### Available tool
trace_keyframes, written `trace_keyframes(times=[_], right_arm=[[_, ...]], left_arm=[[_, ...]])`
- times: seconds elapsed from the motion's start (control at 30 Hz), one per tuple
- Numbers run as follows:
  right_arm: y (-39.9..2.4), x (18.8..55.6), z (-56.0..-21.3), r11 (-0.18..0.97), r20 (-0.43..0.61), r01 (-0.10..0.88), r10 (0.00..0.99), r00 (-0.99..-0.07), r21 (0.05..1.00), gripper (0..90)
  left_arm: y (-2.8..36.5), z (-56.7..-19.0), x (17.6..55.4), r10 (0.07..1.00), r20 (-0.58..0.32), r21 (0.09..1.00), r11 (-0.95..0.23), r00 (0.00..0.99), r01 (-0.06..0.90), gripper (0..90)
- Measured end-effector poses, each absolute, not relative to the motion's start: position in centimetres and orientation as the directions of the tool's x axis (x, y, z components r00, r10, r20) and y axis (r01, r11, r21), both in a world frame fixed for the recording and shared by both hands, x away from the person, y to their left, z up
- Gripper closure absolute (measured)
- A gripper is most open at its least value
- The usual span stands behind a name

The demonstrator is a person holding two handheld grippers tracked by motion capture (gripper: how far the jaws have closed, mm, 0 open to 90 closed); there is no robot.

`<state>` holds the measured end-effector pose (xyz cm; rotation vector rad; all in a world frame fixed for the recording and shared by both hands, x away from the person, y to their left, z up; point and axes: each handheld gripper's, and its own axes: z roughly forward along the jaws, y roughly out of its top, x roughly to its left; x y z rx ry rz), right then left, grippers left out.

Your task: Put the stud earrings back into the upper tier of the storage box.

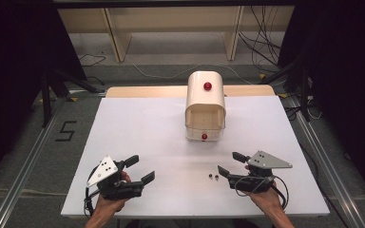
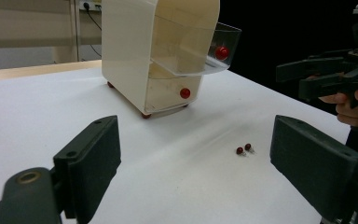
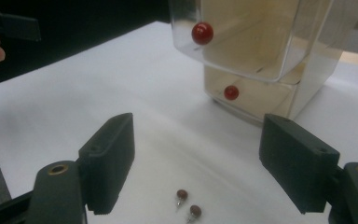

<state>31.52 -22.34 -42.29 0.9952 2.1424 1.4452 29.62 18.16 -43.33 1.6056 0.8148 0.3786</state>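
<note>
High view: both grippers, left gripper and right gripper, wide open and empty, the two red-headed pins lying before the drawer cabinet, just beside the right gripper, which judging by position must next close on one.

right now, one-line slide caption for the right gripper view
Open right gripper over two red studs, facing a cream drawer unit with its top drawer open.

the one readable sign is a dark numeral "5", marked on the grey floor just left of the white surface in the high view. nothing else in any view carries legible writing, label or brand.
</note>
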Motion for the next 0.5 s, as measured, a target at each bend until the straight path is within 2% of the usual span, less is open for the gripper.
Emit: trace_keyframes(times=[0.2, 0.33, 0.47, 0.5], right_arm=[[-21.7, 32.8, -43.1, 0.305, 0.104, 0.447, 0.72, -0.686, 0.841, 29.6], [-21.4, 33.4, -43.7, 0.348, 0.092, 0.479, 0.726, -0.682, 0.806, 31.0], [-21.0, 34.0, -44.4, 0.39, 0.087, 0.516, 0.728, -0.68, 0.763, 35.8], [-20.8, 34.3, -44.8, 0.415, 0.076, 0.526, 0.728, -0.682, 0.742, 39.3]], left_arm=[[18.2, -43.3, 29.7, 0.689, -0.199, 0.957, -0.017, 0.696, 0.291, 15.8], [18.2, -43.3, 29.7, 0.689, -0.201, 0.956, -0.017, 0.696, 0.293, 15.8], [18.3, -43.3, 29.7, 0.69, -0.202, 0.956, -0.017, 0.695, 0.294, 15.8], [18.3, -43.3, 29.7, 0.69, -0.203, 0.955, -0.016, 0.695, 0.295, 15.8]])
